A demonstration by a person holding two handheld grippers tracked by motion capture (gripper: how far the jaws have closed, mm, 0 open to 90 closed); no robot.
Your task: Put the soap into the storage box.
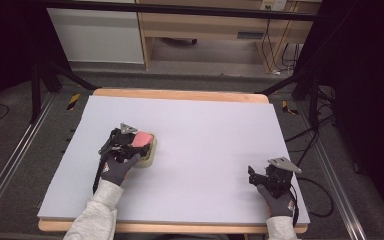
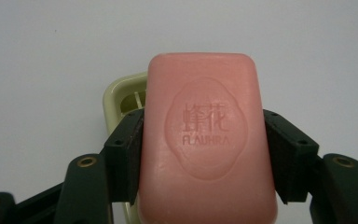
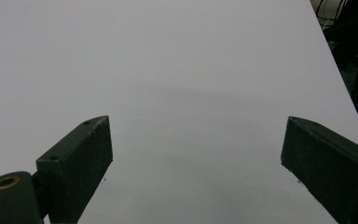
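Pink soap bar (image 2: 207, 140): clamped between the two black jaws of the left gripper (image 2: 205, 158), one pad pressed flat on each long side; stamped oval with characters and lettering facing the camera in the left gripper view.
Left jaws: closed on the soap, about midway along its length, far end of the bar reaching past the jaw tips.
Soap dish (image 2: 121, 93): pale yellow-green, directly beneath and behind the bar, one rounded corner and a slotted floor peeking out at the bar's left side; whether bar touches dish, cannot tell.
Place on table: left half of the white tabletop (image 1: 205, 140), soap (image 1: 142, 138) and dish (image 1: 149, 152) just beyond the gloved left hand (image 1: 117, 167).
Right jaws: spread wide apart, nothing between them, bare white surface ahead in the right gripper view.
Right gripper (image 1: 254, 176): low over the table near the front right corner, held by the gloved right hand (image 1: 277, 200), well apart from soap and dish.
Sleeves: light grey, entering from the near edge.
Surroundings: wooden table rim, dark floor, cables at right.
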